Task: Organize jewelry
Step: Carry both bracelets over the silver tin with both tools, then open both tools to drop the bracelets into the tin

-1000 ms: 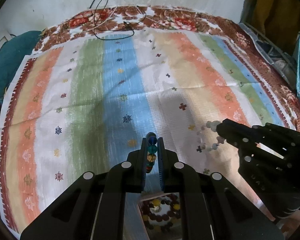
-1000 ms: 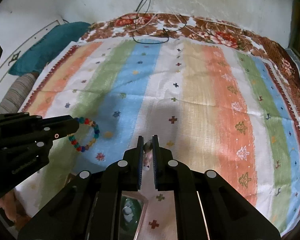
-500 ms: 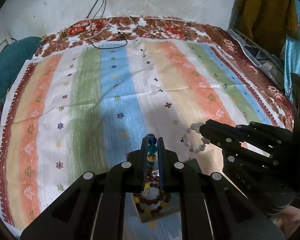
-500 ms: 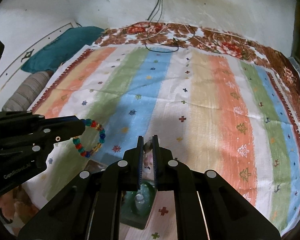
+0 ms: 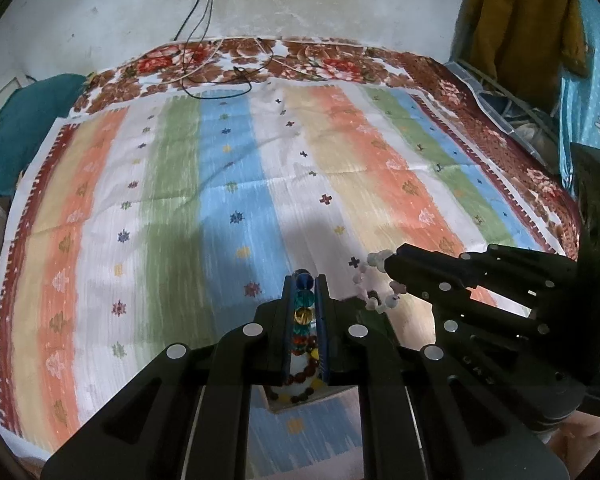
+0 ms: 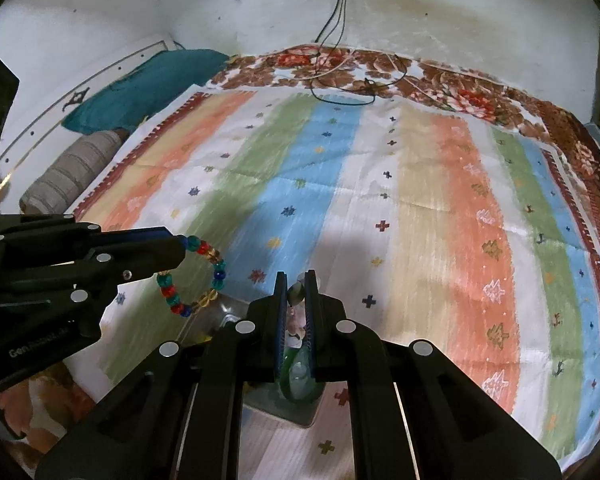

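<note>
the bed [image 5: 340, 152] is lying under a striped cloth [image 6: 420, 208] that is taking up most of both views, and no loose jewelry is showing on it anywhere — whatever is left to sort is hanging in the tools.

under the tools a box [image 6: 288, 412] is sitting on the cloth at the near edge, mostly hidden. in the left view one compartment is already holding a brown and yellow bead bracelet [image 5: 300, 380]; in the right view another is holding a green bangle [image 6: 296, 380]. so part of the job is looking done.

the left tool [image 5: 305, 308] is pinching narrow on a colored bracelet [image 6: 196, 276], which is dangling as a loop over the box's left side, clear of the cloth. the right tool [image 6: 296, 308] is closed narrow on a pale bracelet [image 5: 374, 284], its pink and white beads hanging in the air just right of the left tool.

neither held piece is in the box yet. judging from this, the task is somewhere past the middle: two pieces stored, two being carried, each still needing to be lowered over a free compartment and let go — how many compartments are free i cannot tell.
</note>
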A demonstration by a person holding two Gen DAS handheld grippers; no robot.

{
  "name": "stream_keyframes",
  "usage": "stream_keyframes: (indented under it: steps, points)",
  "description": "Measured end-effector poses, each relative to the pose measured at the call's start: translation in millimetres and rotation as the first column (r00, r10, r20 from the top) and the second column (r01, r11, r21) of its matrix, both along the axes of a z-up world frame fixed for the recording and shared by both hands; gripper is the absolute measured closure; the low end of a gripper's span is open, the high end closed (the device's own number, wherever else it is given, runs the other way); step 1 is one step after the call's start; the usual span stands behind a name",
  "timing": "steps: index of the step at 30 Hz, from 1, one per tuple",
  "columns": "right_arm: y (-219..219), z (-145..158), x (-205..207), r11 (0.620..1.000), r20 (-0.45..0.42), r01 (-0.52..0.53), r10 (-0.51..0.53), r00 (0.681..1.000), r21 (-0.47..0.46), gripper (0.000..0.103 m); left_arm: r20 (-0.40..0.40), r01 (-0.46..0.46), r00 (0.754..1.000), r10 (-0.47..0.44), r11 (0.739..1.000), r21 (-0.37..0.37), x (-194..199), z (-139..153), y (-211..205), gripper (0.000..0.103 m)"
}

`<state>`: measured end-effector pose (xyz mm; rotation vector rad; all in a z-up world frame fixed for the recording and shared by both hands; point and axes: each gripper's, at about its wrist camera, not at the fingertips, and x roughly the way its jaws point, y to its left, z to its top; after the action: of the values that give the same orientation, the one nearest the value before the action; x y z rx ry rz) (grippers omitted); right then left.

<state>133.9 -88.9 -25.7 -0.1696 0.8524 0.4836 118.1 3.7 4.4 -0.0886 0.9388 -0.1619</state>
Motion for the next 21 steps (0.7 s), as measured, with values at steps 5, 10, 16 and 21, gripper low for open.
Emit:
stream_keyframes:
  steps: [5, 10, 16, 21]
  points:
    - [1.8, -5.5, -8.7, 1.000, -0.017, -0.019, 0.019, 1.000, -0.002, 0.093, -0.003, 0.003, 1.000, -0.003, 1.000, -0.009, -7.9, -2.1, -1.7, 0.094]
    - [0.3, -11.7, -13.1, 1.000, -0.042, -0.018, 0.017, 0.999, -0.016, 0.084, -0.010, -0.025, 1.000, 0.025, 0.999, -0.024, -9.5, -4.2, 1.8, 0.077]
    - [-13.0, -6.2, -24.5, 1.000, -0.009, 0.005, -0.005, 1.000, -0.016, 0.056, -0.013, -0.038, 0.999, 0.038, 0.999, -0.006, -23.4, -5.9, 7.7, 0.073]
    - [-21.2, -2.5, -34.9, 1.000, 0.008, 0.004, -0.004, 1.000, -0.012, 0.051, -0.008, -0.025, 1.000, 0.025, 1.000, 0.004, -39.3, -6.9, 6.9, 0.057]
